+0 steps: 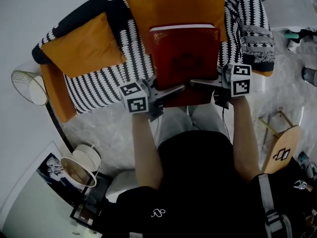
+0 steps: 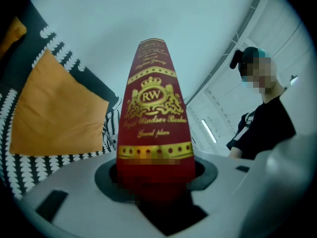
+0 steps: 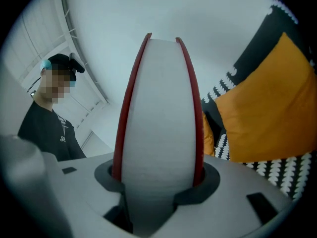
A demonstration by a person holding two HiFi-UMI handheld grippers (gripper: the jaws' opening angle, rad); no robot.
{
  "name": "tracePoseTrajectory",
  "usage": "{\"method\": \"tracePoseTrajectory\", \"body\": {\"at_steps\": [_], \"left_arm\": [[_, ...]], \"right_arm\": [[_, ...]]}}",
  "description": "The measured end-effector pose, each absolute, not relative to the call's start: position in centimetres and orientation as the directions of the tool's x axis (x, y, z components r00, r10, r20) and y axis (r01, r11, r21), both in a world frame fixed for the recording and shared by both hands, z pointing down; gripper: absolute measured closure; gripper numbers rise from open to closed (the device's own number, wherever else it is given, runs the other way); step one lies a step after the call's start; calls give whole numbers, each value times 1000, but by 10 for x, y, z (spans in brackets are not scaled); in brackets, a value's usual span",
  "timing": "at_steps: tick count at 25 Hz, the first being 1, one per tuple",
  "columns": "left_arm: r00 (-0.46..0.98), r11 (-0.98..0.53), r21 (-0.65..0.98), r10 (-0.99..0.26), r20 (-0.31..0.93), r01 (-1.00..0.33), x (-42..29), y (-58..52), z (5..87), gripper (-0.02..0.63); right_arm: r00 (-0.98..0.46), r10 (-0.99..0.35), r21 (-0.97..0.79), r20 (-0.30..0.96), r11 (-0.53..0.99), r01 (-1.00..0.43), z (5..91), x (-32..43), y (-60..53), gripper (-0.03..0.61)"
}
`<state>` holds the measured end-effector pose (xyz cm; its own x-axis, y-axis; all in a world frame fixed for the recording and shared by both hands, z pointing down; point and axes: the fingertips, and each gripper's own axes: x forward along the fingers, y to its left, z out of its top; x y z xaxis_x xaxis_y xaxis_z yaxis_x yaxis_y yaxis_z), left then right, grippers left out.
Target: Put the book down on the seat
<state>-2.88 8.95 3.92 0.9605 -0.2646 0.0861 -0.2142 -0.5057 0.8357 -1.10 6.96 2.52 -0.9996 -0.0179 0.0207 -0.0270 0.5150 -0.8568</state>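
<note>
You held the thick red hardcover book (image 1: 184,58) flat, front cover up, one gripper at each near corner. Your left gripper (image 1: 174,89) was clamped on the spine side; its own view showed the red spine with gold crest and lettering wedged between the jaws. Your right gripper (image 1: 199,83) was clamped on the open side, and its view showed the white page block and both red cover edges filling the gap between the jaws. Both grippers pointed about level, away from your body.

The book sat over the black-and-white patterned sofa seat (image 1: 99,83), its far edge in front of the large orange back cushion (image 1: 148,9). Couldn't tell whether the book's underside touched the seat. A smaller orange square cushion (image 1: 81,46) lay on the seat to the left, well apart from the book. A light wooden stool (image 1: 282,150) stood on the floor to your right. A second person in a black shirt (image 2: 262,128) showed in both gripper views.
</note>
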Motion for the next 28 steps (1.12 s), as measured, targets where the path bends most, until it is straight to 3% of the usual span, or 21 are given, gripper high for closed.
{"method": "tracePoseTrajectory", "body": {"at_steps": [9,15,28], "left_arm": [[959,-335,924,-266,92,-182,-16,116,102,388],[957,-227,960,-274,99,-164,-3,116,185,388],[955,-115,977,-259,147,-182,-10,107,263,388]], "right_arm": [[-998,6,-922,69,381,-62,90,0,94,337],[-995,38,-957,92,280,-78,174,14,93,337],[-996,54,-984,74,165,-64,255,7,84,337]]}}
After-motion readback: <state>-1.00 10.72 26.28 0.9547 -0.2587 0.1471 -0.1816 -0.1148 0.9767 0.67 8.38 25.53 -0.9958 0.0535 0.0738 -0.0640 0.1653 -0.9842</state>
